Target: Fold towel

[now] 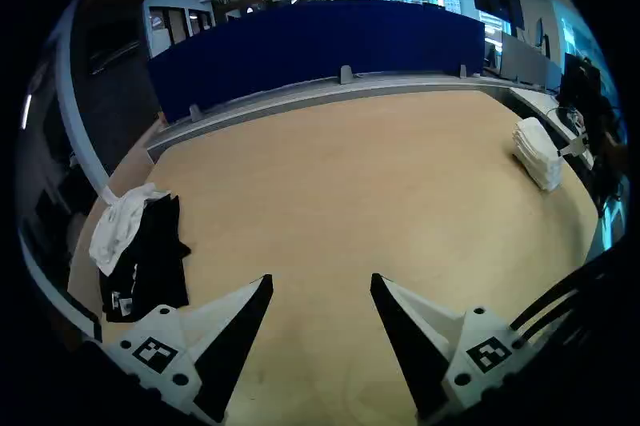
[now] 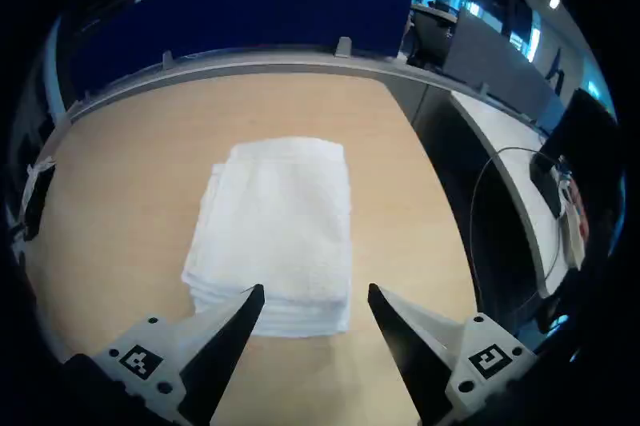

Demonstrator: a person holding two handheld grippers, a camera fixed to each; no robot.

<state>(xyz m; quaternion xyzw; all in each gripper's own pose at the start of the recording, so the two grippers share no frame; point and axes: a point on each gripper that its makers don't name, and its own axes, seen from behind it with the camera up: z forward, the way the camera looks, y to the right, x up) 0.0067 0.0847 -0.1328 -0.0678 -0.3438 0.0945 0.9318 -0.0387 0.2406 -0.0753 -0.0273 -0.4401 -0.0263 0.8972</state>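
Observation:
A stack of folded white towels (image 2: 276, 226) lies on the light wooden table (image 2: 128, 186). My right gripper (image 2: 314, 292) hovers open just above the stack's near edge, nothing between its fingers. In the left gripper view the same stack (image 1: 538, 153) sits at the table's far right. My left gripper (image 1: 320, 280) is open over bare tabletop (image 1: 352, 186). At the table's left edge lies a loose pile of cloth, a crumpled white towel (image 1: 116, 226) on top of black fabric (image 1: 152, 266).
A dark blue partition (image 1: 320, 46) runs along the table's far side behind a grey rail. To the right stand another desk (image 2: 520, 178) with a black cable and dark monitors (image 1: 580, 82). The pile's edge (image 2: 34, 186) shows at the far left in the right gripper view.

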